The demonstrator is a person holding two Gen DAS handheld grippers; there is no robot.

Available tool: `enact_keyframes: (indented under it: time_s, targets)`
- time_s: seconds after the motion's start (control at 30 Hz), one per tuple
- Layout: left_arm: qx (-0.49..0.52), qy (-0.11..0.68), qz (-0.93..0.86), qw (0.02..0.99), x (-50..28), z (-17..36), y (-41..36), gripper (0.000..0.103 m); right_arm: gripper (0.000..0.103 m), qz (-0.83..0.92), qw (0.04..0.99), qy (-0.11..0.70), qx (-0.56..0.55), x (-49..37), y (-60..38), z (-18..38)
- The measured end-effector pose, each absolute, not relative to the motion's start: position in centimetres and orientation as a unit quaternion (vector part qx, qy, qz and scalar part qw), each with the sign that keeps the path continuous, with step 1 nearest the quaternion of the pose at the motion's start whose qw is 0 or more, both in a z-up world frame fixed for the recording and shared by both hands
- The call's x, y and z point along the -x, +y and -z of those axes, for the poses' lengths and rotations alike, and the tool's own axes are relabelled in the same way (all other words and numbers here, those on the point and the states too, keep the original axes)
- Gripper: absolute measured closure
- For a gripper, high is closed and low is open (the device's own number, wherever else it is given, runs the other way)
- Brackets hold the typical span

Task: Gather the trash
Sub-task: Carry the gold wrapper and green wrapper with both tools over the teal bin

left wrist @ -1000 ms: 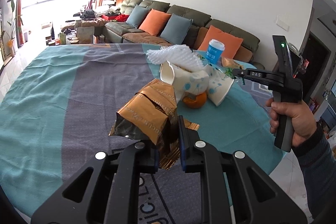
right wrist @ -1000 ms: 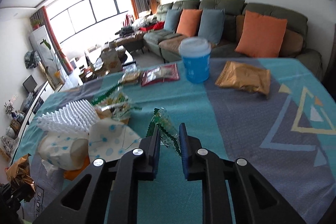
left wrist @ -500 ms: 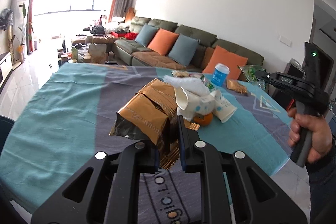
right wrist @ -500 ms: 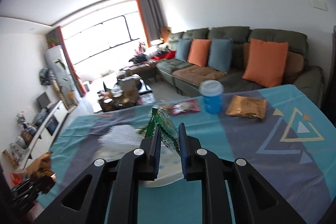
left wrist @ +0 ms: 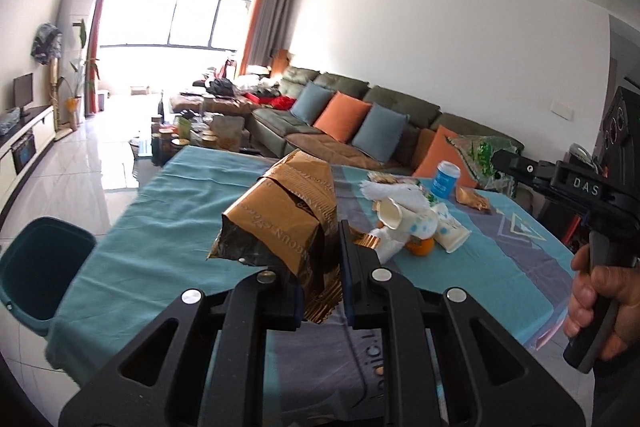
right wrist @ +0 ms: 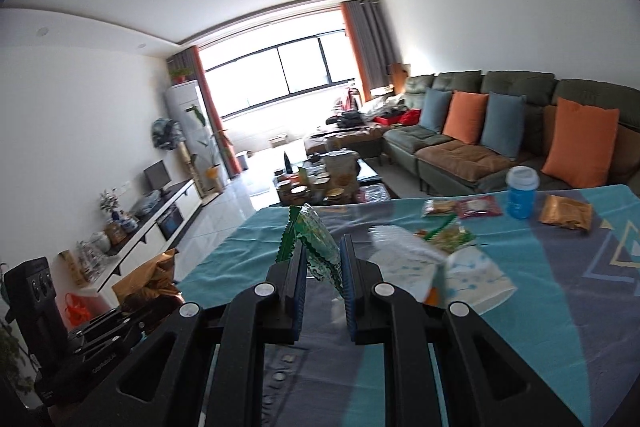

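My left gripper (left wrist: 322,267) is shut on a crumpled gold foil wrapper (left wrist: 280,219) and holds it above the near edge of the table. My right gripper (right wrist: 323,267) is shut on a green and clear plastic wrapper (right wrist: 312,243), also lifted above the table. The right gripper and its wrapper (left wrist: 478,155) show at the right of the left wrist view. The left gripper with the gold wrapper (right wrist: 148,275) shows at lower left of the right wrist view. A teal bin (left wrist: 40,267) stands on the floor left of the table.
On the teal and grey tablecloth (left wrist: 168,227) lie white paper cups (left wrist: 420,227), white foam netting (left wrist: 392,193), an orange (left wrist: 420,247), a blue cup (left wrist: 446,179), a gold snack packet (right wrist: 566,213) and other snack packets (right wrist: 460,207). A sofa (right wrist: 500,131) stands behind.
Both grippers have lifted and pulled back from the table with their wrappers. The trash pile now looks farther away, and the teal bin has come into the left wrist view.
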State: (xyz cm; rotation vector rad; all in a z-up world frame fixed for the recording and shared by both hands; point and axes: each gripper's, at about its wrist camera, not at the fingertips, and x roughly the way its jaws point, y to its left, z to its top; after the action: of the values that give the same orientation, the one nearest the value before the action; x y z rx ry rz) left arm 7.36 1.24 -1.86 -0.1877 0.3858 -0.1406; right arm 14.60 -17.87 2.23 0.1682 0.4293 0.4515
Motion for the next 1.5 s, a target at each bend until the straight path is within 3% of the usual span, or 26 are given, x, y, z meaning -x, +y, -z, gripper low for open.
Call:
enact_keyframes:
  time_s: [0.87,1.23,1.5]
  targets:
    - [0.13,0.142,-0.155,0.969,0.0,0.4,21.0,0.089,0.088,-0.44,0.862,0.25,-0.026,-16.1,6.7,-1.8]
    - [0.132,0.157,-0.232,0.951,1.9,1.4,29.5,0.089,0.088,-0.494,0.822,0.284,0.024,-18.6,16.6,-0.3]
    - [0.15,0.195,-0.239,0.939,-0.9,4.0,31.5,0.088,0.088,-0.506,0.793,0.333,0.064,-21.0,22.6,2.5]
